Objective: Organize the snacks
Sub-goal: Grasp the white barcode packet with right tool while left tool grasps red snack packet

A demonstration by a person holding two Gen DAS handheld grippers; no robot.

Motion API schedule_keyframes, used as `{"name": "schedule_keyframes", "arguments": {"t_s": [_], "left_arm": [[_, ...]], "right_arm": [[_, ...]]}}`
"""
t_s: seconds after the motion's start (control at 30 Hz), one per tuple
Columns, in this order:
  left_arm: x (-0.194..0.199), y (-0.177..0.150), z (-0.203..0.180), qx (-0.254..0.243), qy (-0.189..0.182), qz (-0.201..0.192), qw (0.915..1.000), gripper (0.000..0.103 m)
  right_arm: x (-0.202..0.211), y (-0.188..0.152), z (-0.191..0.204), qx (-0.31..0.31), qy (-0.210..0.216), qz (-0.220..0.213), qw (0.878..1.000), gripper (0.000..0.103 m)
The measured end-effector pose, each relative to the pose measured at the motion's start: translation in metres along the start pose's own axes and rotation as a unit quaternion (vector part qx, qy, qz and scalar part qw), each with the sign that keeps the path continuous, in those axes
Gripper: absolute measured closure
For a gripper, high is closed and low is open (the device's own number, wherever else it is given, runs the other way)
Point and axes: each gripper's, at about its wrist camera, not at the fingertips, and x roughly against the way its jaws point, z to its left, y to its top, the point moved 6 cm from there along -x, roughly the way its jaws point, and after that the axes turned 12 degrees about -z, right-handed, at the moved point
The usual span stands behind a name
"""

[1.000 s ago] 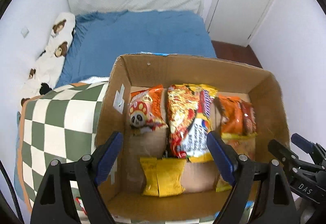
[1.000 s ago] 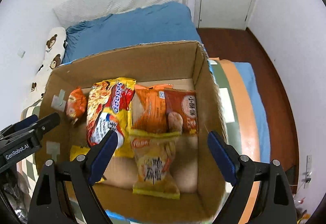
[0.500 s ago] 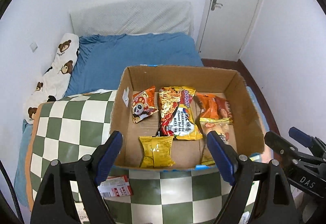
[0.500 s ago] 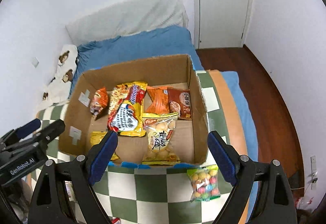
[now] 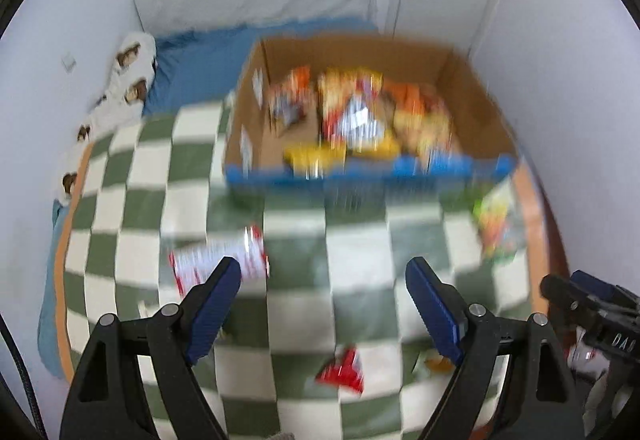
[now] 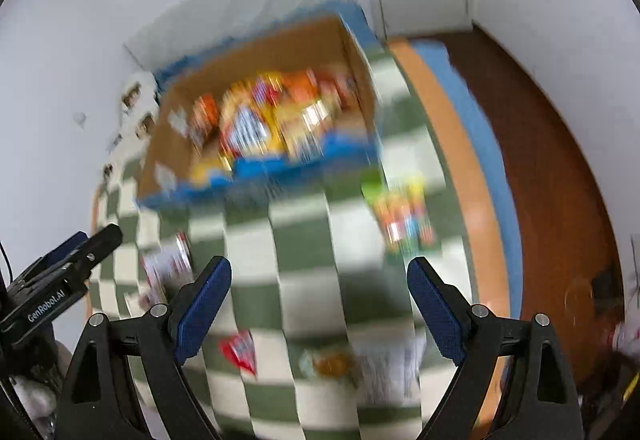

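Snacks lay loose on the checkered blanket (image 5: 360, 240), so both empty, spread grippers (image 5: 324, 288) (image 6: 320, 284) ideally centred over 1 packet (image 5: 340, 370) before closing.

The box (image 5: 476, 108) is matt brown cardboard with a blue strip along its near rim, and the packets (image 5: 360, 116) inside it show as glossy printed film, though blur hides finer detail. The checked blanket (image 5: 296, 248) and the blue sheet (image 5: 208, 72) are matt cloth; the floor (image 6: 560, 168) is smooth reddish-brown wood with a slight sheen. Both grippers' fingers (image 5: 434, 314) (image 6: 436, 310) are matt black plastic with ribbed blue pads and small metal rivets.
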Motion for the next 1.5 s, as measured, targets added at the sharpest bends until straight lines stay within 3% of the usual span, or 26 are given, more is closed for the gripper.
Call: {"name": "schedule_keyframes", "arguments": {"t_s": [0.17,0.33,0.47,0.57,0.7,0.77,0.9,1.0,1.3,1.5], "left_arm": [[-0.033,-0.067,0.000,-0.006,-0.001,0.087,0.9962,0.019],[-0.070,-0.128,-0.019,0.004,-0.047,0.187,0.9813,0.019],[-0.090,-0.149,-0.030,0.012,-0.058,0.213,0.9753,0.019],[-0.100,-0.152,-0.035,0.011,-0.059,0.212,0.9754,0.022],[-0.107,-0.157,-0.037,0.012,-0.056,0.215,0.9749,0.054],[-0.109,-0.159,-0.037,0.012,-0.055,0.215,0.9750,0.061],[-0.108,-0.163,-0.038,0.008,-0.050,0.209,0.9766,0.065],[-0.106,-0.164,-0.040,0.010,-0.049,0.205,0.9776,0.067],[-0.068,-0.131,-0.039,0.030,-0.074,0.171,0.9820,0.070],[-0.031,-0.080,-0.043,0.054,-0.112,0.123,0.9846,0.070]], "right_arm": [[-0.028,-0.075,-0.046,-0.040,-0.034,0.069,0.996,0.011],[-0.059,-0.129,-0.073,-0.059,-0.051,0.119,0.990,0.011],[-0.080,-0.156,-0.084,-0.073,-0.051,0.142,0.986,0.012],[-0.089,-0.165,-0.086,-0.084,-0.048,0.150,0.984,0.012],[-0.094,-0.169,-0.089,-0.086,-0.052,0.152,0.983,0.014],[-0.094,-0.170,-0.090,-0.084,-0.053,0.151,0.984,0.019],[-0.094,-0.169,-0.090,-0.081,-0.055,0.149,0.984,0.038],[-0.093,-0.168,-0.090,-0.079,-0.053,0.146,0.985,0.044],[-0.063,-0.149,-0.087,-0.094,-0.029,0.115,0.989,0.046],[-0.026,-0.109,-0.071,-0.087,0.010,0.077,0.993,0.046]]}}
